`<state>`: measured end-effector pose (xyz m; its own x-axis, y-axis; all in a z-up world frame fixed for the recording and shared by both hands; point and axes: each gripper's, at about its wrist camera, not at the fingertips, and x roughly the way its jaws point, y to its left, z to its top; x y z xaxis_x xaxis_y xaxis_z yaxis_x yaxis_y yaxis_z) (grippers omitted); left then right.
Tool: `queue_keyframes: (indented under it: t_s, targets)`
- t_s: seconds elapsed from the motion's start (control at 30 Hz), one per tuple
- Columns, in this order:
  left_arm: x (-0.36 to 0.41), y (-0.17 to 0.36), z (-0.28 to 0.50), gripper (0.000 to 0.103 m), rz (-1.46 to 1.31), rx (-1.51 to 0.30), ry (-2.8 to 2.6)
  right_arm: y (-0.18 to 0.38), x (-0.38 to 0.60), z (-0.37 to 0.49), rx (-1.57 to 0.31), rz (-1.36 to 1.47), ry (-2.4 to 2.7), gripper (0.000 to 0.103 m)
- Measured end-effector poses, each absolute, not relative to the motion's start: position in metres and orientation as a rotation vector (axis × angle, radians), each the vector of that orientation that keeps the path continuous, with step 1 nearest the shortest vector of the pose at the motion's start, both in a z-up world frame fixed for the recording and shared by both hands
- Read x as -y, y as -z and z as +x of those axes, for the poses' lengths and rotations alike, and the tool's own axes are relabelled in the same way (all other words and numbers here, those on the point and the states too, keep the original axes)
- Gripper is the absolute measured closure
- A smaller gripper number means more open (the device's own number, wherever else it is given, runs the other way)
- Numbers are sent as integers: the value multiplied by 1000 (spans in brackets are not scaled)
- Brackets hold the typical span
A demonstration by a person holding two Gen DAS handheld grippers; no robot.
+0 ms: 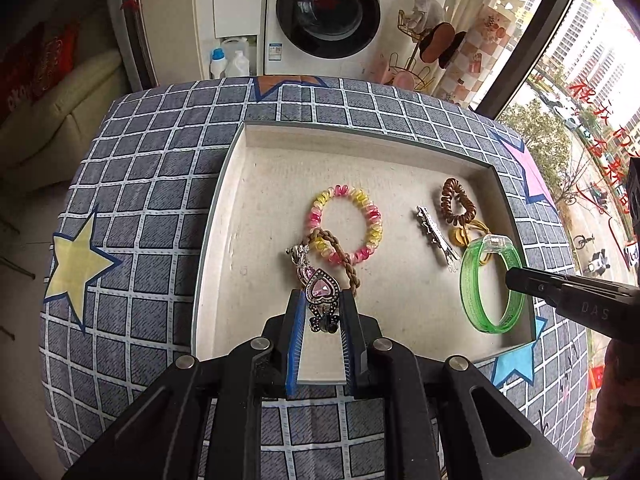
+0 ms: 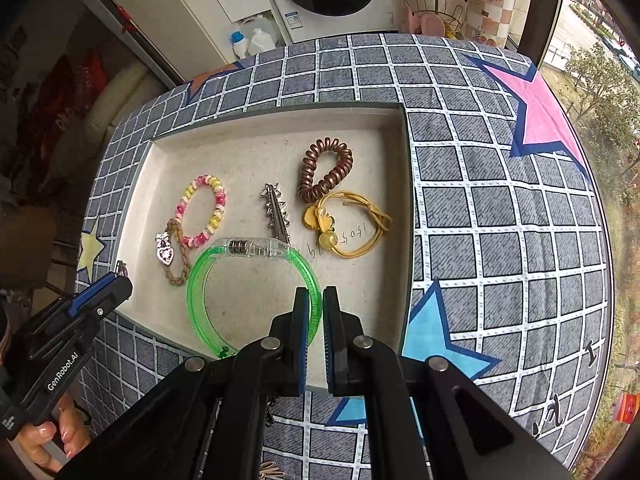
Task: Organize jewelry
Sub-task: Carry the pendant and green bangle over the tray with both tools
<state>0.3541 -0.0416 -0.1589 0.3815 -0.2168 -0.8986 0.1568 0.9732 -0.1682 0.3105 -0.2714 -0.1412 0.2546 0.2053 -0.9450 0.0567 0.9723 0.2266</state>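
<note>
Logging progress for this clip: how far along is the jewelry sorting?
Done: several pieces lie in the beige tray, including the pink-and-yellow spiral hair tie and silver hair clip. In hand: left gripper holds the pink heart-stone pendant, right gripper the translucent green bangle. Left: setting both down.

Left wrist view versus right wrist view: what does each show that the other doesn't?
Only the left wrist view shows the heart-shaped charm pinched between the left gripper's fingers.

Only the right wrist view shows the whole yellow hair tie, the second heart charm lying in the tray, and a hand on the left gripper's handle.

Both show the tray, the pink-and-yellow coil tie, the brown coil tie, the silver clip, and the green bangle held by the right gripper.
</note>
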Motion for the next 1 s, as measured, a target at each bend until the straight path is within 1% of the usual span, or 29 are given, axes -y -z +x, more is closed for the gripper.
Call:
queue_keyframes:
  t_s: [0.4, 0.73, 1.0]
  targets:
    - [54, 192, 375, 73, 19, -1196, 189, 169, 280, 344, -1338, 198, -37, 96]
    - [62, 204, 379, 73, 75, -1214, 166, 178, 284, 346, -1349, 204, -41, 96]
    - [63, 203, 379, 73, 90, -1215, 166, 180, 284, 348, -1357, 210, -57, 95]
